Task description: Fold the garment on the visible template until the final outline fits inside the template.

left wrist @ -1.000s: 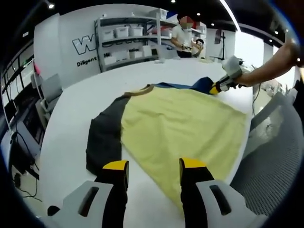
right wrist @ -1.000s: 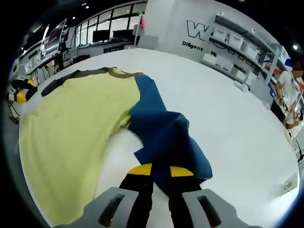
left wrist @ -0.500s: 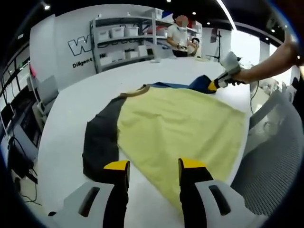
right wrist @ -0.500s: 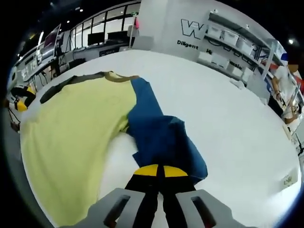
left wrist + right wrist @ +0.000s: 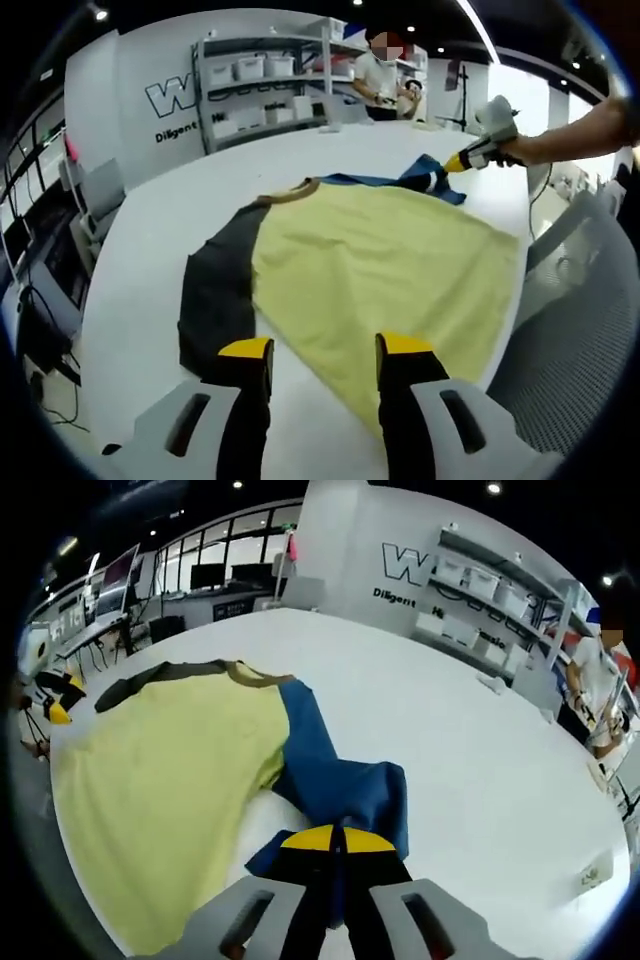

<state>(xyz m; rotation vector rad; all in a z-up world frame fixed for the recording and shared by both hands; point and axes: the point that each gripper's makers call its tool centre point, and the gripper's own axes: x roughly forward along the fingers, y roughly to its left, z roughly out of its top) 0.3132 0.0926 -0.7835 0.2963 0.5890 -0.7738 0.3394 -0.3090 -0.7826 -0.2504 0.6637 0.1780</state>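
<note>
A garment lies flat on the white table (image 5: 140,250): yellow body (image 5: 385,265), black sleeve (image 5: 215,290) on the left, blue sleeve (image 5: 425,180) at the far side. My left gripper (image 5: 320,352) hovers open over the yellow hem's near edge, with nothing between its jaws. In the left gripper view my right gripper (image 5: 452,166) pinches the blue sleeve's end, raised a little off the table. In the right gripper view my right gripper (image 5: 336,842) is shut on the bunched blue sleeve (image 5: 335,780), beside the yellow body (image 5: 160,780); the left gripper (image 5: 50,705) shows at far left.
Shelves with white bins (image 5: 265,85) and a standing person (image 5: 385,80) are beyond the table's far edge. A grey mesh chair (image 5: 575,330) sits close to the table's right edge. Desks with monitors (image 5: 210,560) stand behind the table in the right gripper view.
My right gripper has closed fully on the blue sleeve, lifted it and drawn it toward the yellow body, bunching it. The left gripper stays open in place.
</note>
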